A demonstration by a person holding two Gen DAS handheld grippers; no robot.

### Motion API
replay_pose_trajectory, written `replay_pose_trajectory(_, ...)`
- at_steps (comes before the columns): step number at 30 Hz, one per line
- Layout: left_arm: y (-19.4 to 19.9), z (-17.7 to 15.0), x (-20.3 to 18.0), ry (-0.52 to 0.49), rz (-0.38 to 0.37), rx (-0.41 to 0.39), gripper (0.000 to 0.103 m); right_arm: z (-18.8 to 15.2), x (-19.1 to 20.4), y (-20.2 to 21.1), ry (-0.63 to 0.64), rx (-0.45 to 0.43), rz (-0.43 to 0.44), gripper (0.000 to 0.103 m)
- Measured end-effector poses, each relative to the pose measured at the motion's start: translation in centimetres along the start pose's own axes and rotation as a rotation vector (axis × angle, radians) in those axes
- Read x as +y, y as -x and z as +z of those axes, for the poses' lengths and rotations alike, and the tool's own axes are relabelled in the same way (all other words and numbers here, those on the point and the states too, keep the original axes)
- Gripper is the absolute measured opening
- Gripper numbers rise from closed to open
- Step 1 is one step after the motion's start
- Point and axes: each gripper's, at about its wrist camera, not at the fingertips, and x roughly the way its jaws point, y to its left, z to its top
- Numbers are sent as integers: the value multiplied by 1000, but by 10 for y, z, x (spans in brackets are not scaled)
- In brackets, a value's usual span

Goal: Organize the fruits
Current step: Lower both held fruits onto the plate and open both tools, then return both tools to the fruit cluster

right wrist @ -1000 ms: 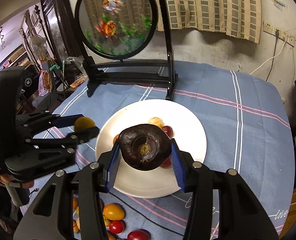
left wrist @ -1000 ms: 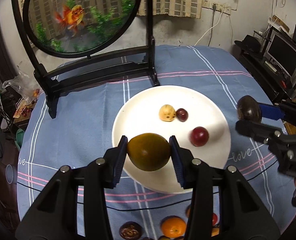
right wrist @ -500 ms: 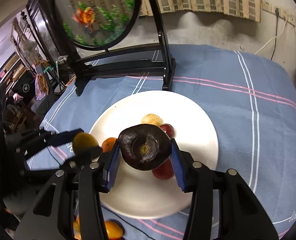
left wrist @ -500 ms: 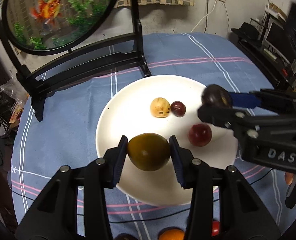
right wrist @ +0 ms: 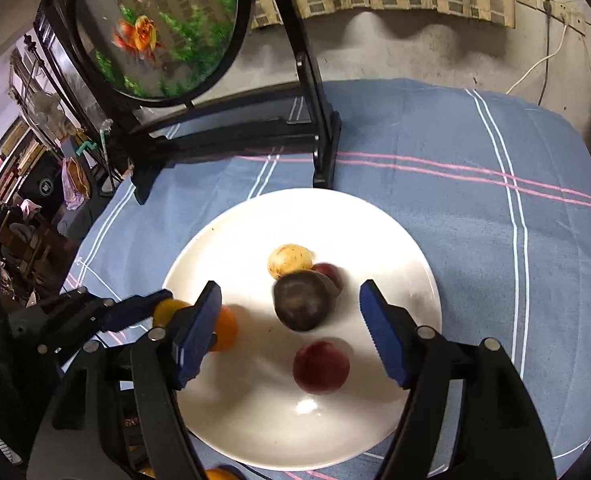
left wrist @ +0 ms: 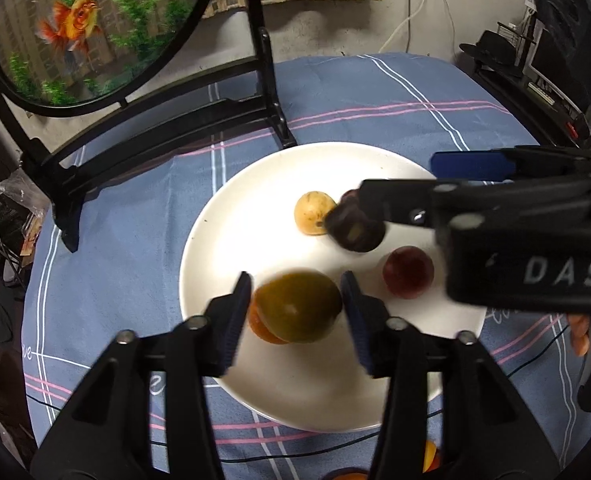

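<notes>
White plate [right wrist: 395, 240], mid-bench, is carrying a dark passion fruit [right wrist: 301, 306] between the right tool's [right wrist: 291, 330] parted fingers; the left tool [left wrist: 297, 312], parted, is flanking a green-yellow fruit [left wrist: 299, 306] near the plate's left rim.

Glossy white plate [right wrist: 395, 236] on matt woven tablecloth [right wrist: 475, 216]; smooth-skinned dark fruit [right wrist: 301, 306]; matt black plastic tongs [right wrist: 291, 332].

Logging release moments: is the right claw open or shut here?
Open. The right claw has its blue pads spread wide, and the dark purple fruit sits apart from both on the white plate.
</notes>
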Motion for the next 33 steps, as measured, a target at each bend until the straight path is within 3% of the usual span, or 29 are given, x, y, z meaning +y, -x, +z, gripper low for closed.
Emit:
replay_pose_trajectory(8, 28, 3, 2, 12, -2, -44, 54, -9, -5, 36, -13, -26, -2, 72)
replay_pose_trajectory(14, 69, -3, 2, 15, 3, -95, 58, -27, 4, 88, 33, -84, -17, 72)
replay_pose_trajectory(21, 126, -39, 20, 37, 26, -160, 69, -83, 22, 157, 111, -149, -17, 72)
replay_pose_trajectory(27, 148, -105, 27, 30, 32, -113, 71, -174, 27, 155, 185, -18, -59, 72)
replay_pose_trajectory(33, 143, -181, 10, 26, -36, 11, 71, -255, 26, 125, 236, 140, -132, 72)
